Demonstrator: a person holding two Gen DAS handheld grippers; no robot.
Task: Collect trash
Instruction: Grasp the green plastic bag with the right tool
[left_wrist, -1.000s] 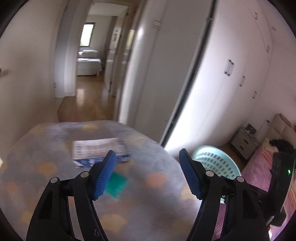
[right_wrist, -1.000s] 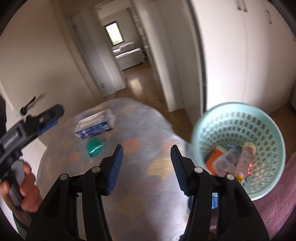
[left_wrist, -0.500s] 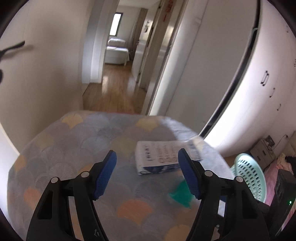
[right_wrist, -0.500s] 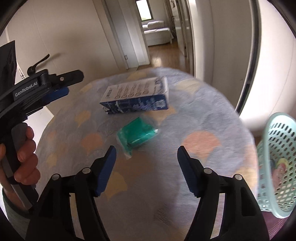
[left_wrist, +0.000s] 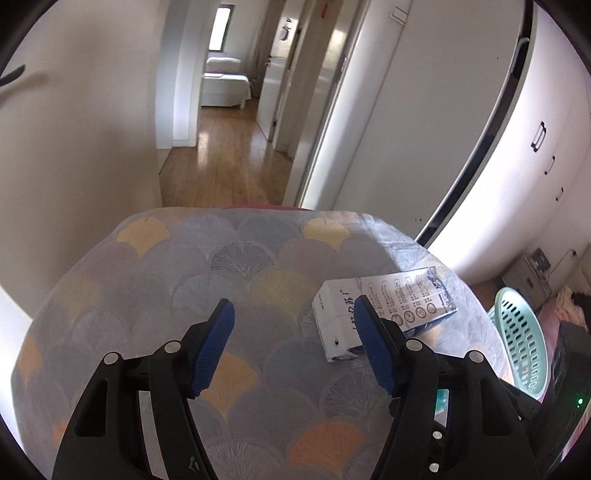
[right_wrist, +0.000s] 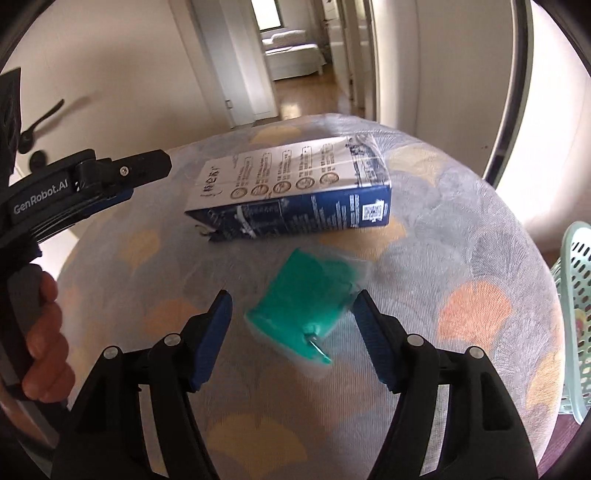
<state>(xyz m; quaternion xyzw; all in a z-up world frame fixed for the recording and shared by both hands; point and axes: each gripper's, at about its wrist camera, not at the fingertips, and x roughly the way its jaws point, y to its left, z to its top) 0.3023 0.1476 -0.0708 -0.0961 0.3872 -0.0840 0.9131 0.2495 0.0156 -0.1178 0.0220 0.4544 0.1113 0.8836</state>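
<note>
Spread wide, right claw (right_wrist: 291, 317) straddles the green packet (right_wrist: 301, 308) without pinching it yet, so lower it squarely and close on the packet's middle, clear of the carton (right_wrist: 291, 192) just beyond, basket (right_wrist: 576, 295) off right.

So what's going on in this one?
A person with a gripper in each hand is clearing trash off a cloth-covered table. The right gripper is open around a green packet, its jaws having just been moving, pads not yet pressing it. The left gripper is open over the cloth, empty, with a carton lying on its side just past its right finger. A basket beside the table already holds some items. Nothing is picked up yet.
</note>
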